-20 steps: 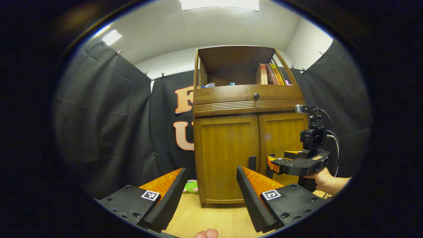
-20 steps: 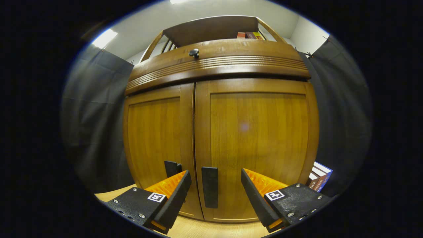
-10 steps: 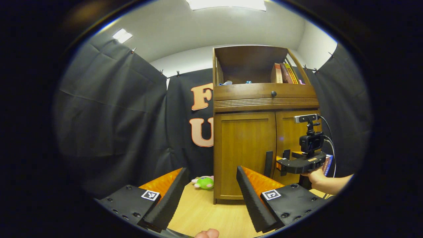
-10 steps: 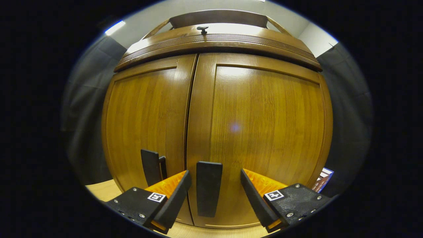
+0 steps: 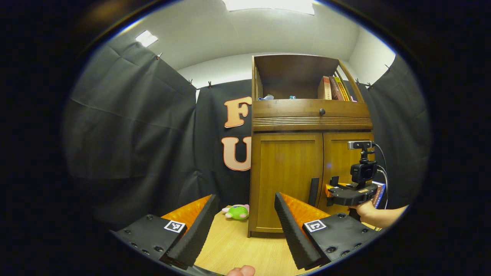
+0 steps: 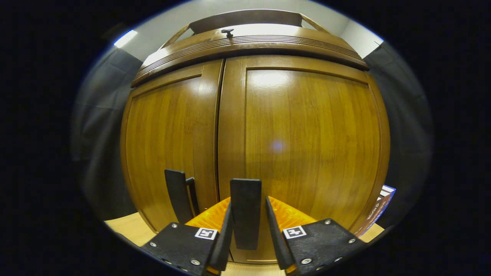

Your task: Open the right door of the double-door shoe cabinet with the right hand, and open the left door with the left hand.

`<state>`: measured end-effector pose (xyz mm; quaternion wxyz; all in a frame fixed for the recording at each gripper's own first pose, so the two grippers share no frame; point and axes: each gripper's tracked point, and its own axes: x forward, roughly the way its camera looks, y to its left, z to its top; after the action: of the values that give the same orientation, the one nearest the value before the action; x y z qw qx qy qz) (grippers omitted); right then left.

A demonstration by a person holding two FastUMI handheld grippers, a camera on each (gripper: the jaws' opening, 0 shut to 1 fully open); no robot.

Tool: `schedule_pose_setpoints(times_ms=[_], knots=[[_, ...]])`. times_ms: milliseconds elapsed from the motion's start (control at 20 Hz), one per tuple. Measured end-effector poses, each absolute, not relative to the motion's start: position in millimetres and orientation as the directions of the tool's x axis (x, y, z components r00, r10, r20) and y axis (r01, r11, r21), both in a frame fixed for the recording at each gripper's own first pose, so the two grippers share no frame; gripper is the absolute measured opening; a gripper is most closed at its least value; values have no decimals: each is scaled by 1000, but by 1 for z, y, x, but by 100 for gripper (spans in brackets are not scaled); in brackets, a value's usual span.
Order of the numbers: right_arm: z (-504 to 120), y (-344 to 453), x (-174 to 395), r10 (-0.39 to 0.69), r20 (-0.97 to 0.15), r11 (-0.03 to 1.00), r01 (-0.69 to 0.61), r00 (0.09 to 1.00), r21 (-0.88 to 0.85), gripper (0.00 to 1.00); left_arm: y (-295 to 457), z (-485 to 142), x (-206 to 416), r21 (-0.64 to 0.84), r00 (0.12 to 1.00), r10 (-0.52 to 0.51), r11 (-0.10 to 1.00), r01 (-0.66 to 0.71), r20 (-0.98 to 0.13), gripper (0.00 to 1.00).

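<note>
Doors both closed, right handle (image 6: 245,212) gripped.

Cabinet (image 5: 310,115) stands on the wood floor (image 5: 238,245). Right gripper (image 6: 247,226) has its fingers pressed against both sides of the right door's (image 6: 307,153) black handle, low by the centre seam. Left door (image 6: 165,145) and its handle (image 6: 177,195) are untouched; left gripper (image 5: 243,224) hangs spread wide, well back from the cabinet. Judging by this, neither pull has begun: right door first, then left. Green toy (image 5: 237,211) lies beside the cabinet's left foot.

left gripper view: low, well back from the shoe cabinet (image 5: 307,153), facing it.
right gripper view: close against the right door (image 6: 307,153), looking up.
shared: both doors' fronts.
</note>
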<state>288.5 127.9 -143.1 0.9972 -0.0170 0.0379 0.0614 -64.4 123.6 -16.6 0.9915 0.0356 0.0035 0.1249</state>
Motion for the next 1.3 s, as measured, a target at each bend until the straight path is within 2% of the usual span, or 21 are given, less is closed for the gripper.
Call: schedule_pose_setpoints(times_ms=[50, 250, 300, 350, 400, 550, 650, 800, 1300], knots=[[-143, 128, 288, 127, -73, 991, -130, 989, -30, 35, 120, -16, -66, 61, 972, 234, 970, -234, 0, 96], [-145, 127, 284, 137, -93, 991, -137, 986, 5, 29, 115, -11, -77, 57, 977, 215, 975, -214, 1, 96], [-145, 126, 281, 138, -95, 990, -139, 986, -4, 19, 115, -9, -80, 62, 977, 215, 975, -215, 4, 96], [-145, 127, 277, 145, -95, 989, -147, 985, -10, 38, 115, -6, -82, 62, 977, 215, 975, -215, 10, 99], [-145, 126, 273, 150, -101, 988, -152, 984, -14, 28, 113, -5, -84, 58, 976, 215, 975, -216, 13, 97], [-143, 122, 248, 176, -86, 984, -177, 981, 0, 28, 112, -7, -90, 57, 976, 219, 974, -219, 0, 94], [-141, 116, 226, 194, -70, 981, -193, 979, 12, 28, 110, -8, -91, 59, 976, 217, 975, -216, -12, 98], [-140, 99, 190, 208, -75, 978, -207, 975, 14, 28, 100, -10, -91, 43, 979, 205, 978, -204, -18, 96], [-133, 38, 116, 198, -70, 979, -200, 978, -34, 28, 46, -14, -70, 42, 992, 124, 991, -123, -20, 97]])
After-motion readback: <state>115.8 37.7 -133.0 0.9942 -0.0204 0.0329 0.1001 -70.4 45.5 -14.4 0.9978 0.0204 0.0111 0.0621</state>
